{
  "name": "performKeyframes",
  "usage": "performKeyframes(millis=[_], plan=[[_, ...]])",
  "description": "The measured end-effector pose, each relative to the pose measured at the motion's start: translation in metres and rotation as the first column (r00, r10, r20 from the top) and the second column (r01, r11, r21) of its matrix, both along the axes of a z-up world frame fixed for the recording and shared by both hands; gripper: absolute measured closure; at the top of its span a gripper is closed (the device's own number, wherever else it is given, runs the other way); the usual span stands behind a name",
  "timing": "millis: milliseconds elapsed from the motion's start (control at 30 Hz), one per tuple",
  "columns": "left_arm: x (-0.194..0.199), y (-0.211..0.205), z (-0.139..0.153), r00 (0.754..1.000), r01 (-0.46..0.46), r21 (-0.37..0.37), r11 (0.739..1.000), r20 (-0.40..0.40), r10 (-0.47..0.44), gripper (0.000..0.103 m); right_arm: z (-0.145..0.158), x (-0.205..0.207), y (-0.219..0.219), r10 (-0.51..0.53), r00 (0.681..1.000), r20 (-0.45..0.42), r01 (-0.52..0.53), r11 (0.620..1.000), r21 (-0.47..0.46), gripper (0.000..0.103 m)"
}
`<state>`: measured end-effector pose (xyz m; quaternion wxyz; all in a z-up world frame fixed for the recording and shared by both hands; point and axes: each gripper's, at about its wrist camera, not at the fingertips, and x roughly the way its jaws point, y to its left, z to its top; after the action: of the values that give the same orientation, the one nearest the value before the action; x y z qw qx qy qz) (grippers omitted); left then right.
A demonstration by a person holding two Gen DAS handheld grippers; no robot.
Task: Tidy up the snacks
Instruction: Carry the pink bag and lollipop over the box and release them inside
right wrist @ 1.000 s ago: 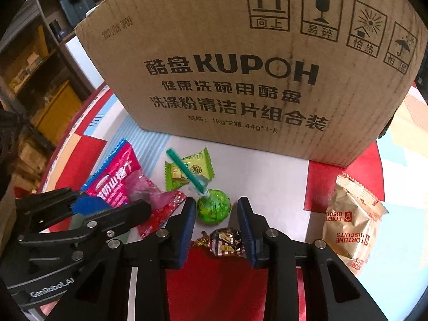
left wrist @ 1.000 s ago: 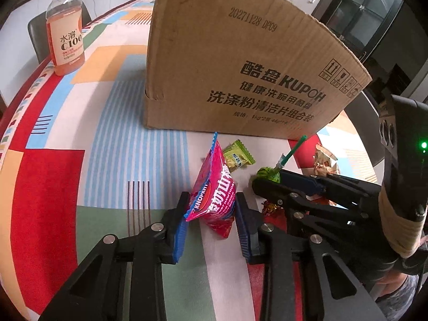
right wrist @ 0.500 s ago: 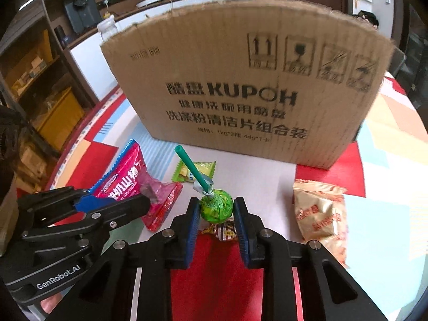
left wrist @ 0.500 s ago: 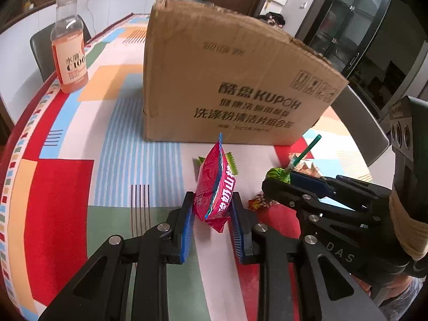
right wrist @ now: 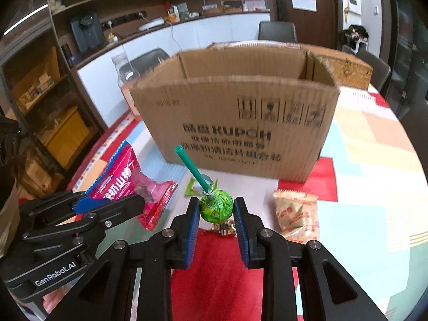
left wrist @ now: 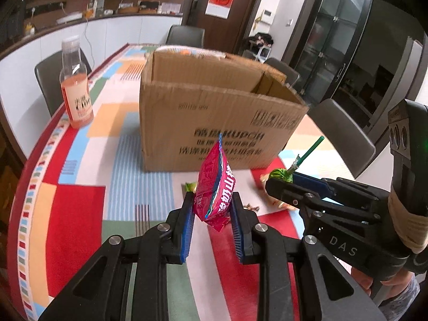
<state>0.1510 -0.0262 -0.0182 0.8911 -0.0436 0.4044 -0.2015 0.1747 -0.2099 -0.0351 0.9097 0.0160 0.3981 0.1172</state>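
Two grippers hang above a long table (left wrist: 80,208) spread with a cloth of red, blue, green and cream blocks. Largest on it is an open corrugated box (left wrist: 214,123), brown with black print, standing straight ahead of both tools and walling off the table beyond. Left of the box stands a clear bottle (left wrist: 76,93) of orange drink; the right wrist view shows only a sliver of it behind the box corner. Dark chairs ring the table.

Clamped upright in the left gripper (left wrist: 212,210) is a glossy red pouch (left wrist: 215,184), clear of the cloth. The right gripper (right wrist: 216,211) pinches a round lollipop (right wrist: 216,207) in crinkled green foil, its teal stick slanting up and left.

On the cloth below lie a tan biscuit packet (right wrist: 297,214), plain in the right view and half hidden behind the right gripper in the left view, a small green sachet (right wrist: 193,187), and a brown-foil candy (right wrist: 226,227) under the lollipop.
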Motion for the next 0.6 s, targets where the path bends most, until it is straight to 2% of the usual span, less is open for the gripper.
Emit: performKeyframes(millis=[233, 600], plan=[[0.0, -0.005, 0.032, 0.996, -0.002, -0.002, 1.0, 0.088, 0.002, 0.077, 0.031, -0.008, -0.004, -0.007, 0.997, 0.078, 0.005, 1.0, 0.021, 0.076], [0.013, -0.012, 0.078, 0.979, 0.001, -0.016, 1.0, 0.204, 0.002, 0.077, 0.073, 0.003, -0.009, -0.032, 0.982, 0.186, 0.027, 0.999, 0.033, 0.076]])
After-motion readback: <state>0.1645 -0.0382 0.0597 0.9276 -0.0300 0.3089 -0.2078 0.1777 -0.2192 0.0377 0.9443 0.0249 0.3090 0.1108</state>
